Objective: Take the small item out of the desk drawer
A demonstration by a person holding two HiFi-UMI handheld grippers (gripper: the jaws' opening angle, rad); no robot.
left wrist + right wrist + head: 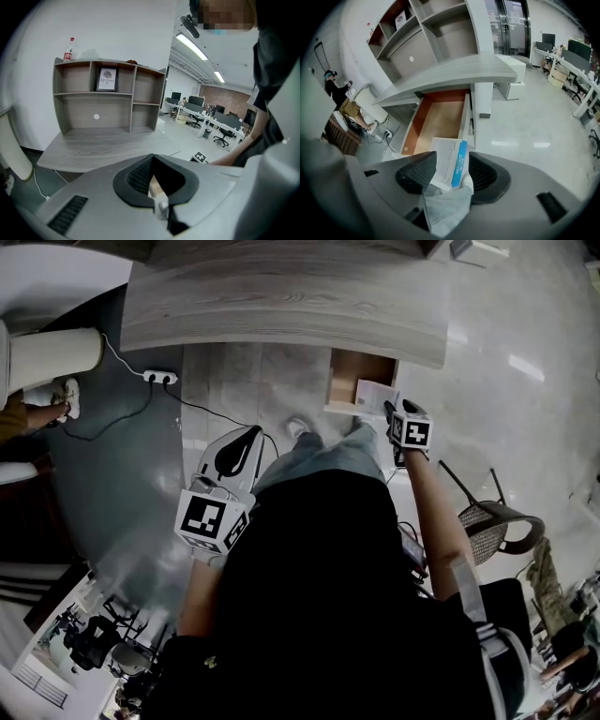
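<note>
The desk drawer (361, 371) stands pulled out under the grey desk top (281, 306), and its wooden bottom (436, 119) shows bare. A small white box with a blue edge (451, 161) stands between the jaws of my right gripper (449, 174), just in front of the drawer. The jaws are spread wide and the right pad is clear of the box, whose lower end rests against a jeans-clad knee (445, 206). The head view shows the same box (375, 396) at the drawer's front, beside the right gripper (392, 413). My left gripper (234, 442) hangs left of the person, shut and holding nothing (151, 180).
A shelf unit (108, 93) with a framed card and a bottle on top stands on the desk. On the floor to the left lie a power strip (159, 378) and its cable. A mesh chair (492, 521) stands to the right. Office desks fill the far room.
</note>
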